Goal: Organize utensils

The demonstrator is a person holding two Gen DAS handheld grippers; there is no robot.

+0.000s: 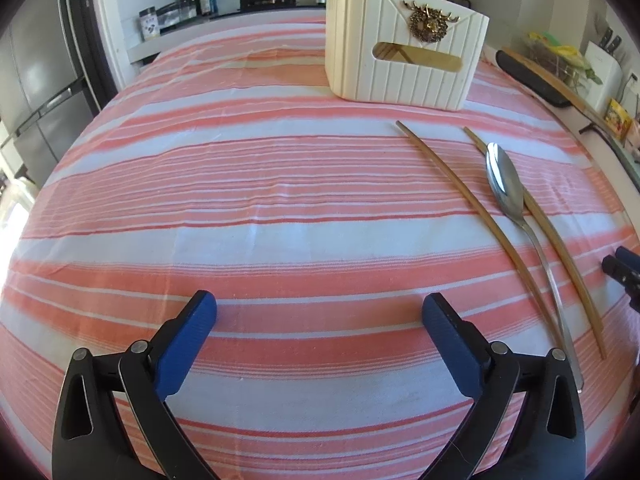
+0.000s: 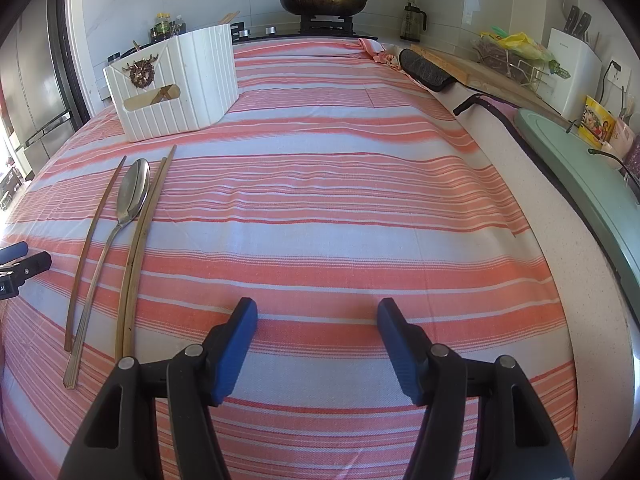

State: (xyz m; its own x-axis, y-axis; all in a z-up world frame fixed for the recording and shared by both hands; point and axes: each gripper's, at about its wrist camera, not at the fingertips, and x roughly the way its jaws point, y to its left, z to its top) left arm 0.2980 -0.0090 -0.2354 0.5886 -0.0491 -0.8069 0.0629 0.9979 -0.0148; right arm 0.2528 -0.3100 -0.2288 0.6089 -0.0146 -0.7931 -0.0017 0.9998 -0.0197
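My left gripper point(image 1: 319, 312) hangs over the striped cloth with its jaws spread wide and empty, my right gripper point(image 2: 317, 318) likewise parted on nothing. Ahead and to the left one's right lie the steel spoon point(image 1: 505, 184) and brown wooden chopsticks point(image 1: 460, 200) (handles toward me, easy pinching), short of the white ribbed utensil box point(image 1: 404, 52).

Bright daylight, sharp focus, fisheye-warped edges.

Right tongs point(image 2: 318, 312) gape empty over the striped tabletop point(image 2: 320, 208); spoon point(image 2: 130, 196) and chopsticks point(image 2: 140, 236) lie at ten o'clock.
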